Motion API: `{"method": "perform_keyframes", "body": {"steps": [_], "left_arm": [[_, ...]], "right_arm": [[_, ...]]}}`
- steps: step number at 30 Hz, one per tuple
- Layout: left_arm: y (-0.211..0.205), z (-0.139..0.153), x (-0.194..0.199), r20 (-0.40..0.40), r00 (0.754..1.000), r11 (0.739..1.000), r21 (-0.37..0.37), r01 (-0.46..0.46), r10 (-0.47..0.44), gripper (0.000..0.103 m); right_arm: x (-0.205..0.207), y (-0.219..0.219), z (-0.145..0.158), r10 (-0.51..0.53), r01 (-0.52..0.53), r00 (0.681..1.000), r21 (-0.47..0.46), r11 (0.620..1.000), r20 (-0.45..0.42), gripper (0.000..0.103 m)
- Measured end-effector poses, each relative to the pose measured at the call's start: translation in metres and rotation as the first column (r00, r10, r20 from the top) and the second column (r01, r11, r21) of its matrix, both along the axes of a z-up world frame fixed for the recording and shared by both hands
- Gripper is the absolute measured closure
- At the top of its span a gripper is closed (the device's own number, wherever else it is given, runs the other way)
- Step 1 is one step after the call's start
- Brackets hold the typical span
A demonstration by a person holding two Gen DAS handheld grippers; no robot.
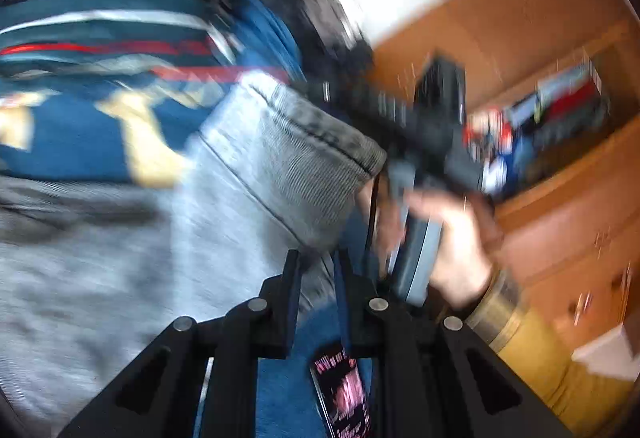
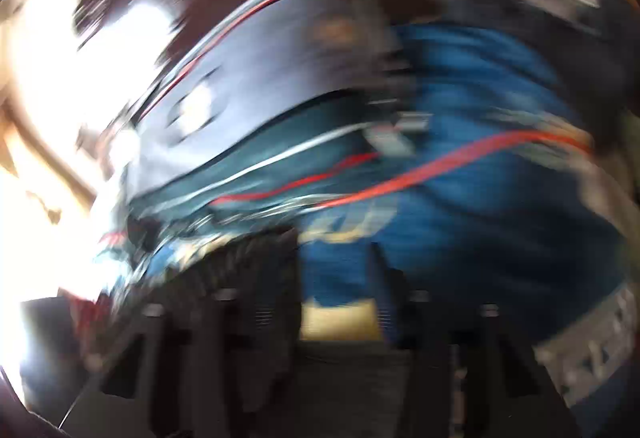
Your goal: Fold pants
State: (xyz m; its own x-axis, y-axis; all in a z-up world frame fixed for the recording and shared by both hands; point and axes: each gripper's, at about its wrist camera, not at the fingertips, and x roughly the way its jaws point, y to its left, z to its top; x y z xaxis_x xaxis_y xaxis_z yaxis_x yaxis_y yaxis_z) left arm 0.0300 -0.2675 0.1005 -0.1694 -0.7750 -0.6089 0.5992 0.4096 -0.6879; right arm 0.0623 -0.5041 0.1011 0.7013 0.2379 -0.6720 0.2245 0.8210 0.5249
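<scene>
Grey pants (image 1: 224, 205) lie over a blue patterned bedspread (image 1: 80, 133) in the left wrist view, with a ribbed leg cuff (image 1: 316, 125) at centre. My left gripper (image 1: 318, 278) is shut on the grey pants fabric near the cuff. The other gripper (image 1: 432, 129) shows here, held by a bare hand (image 1: 456, 238) to the right. The right wrist view is heavily blurred; my right gripper (image 2: 336, 278) shows a gap between its dark fingers over the blue bedspread (image 2: 480, 197), with nothing seen between them.
A wooden wardrobe with drawers (image 1: 560, 230) and a shelf of coloured items (image 1: 552, 117) stand to the right. A dark phone-like object (image 1: 344, 394) lies on the bedspread below my left gripper. A bright window (image 2: 80, 97) is at the left.
</scene>
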Motion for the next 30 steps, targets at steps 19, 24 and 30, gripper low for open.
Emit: {"method": "perform_keyframes", "body": {"steps": [19,24,30], "left_arm": [[0.153,-0.024,0.026,0.227,0.955,0.883,0.386,-0.268,0.191,0.065],[0.195,-0.059,0.030,0.221,0.942,0.829,0.452,-0.328,0.252,0.065],[0.199,-0.070,0.020,0.249,0.943,0.825,0.469,-0.316,0.220,0.065]], "right_arm": [[-0.123,0.032,-0.044,0.045,-0.043,0.974,0.014,0.999,-0.223,0.049],[-0.112,0.043,-0.055,-0.010,-0.031,0.958,-0.140,0.990,-0.286,0.086],[-0.149,0.061,0.000,-0.072,0.050,0.993,-0.212,0.976,-0.095,0.090]]}}
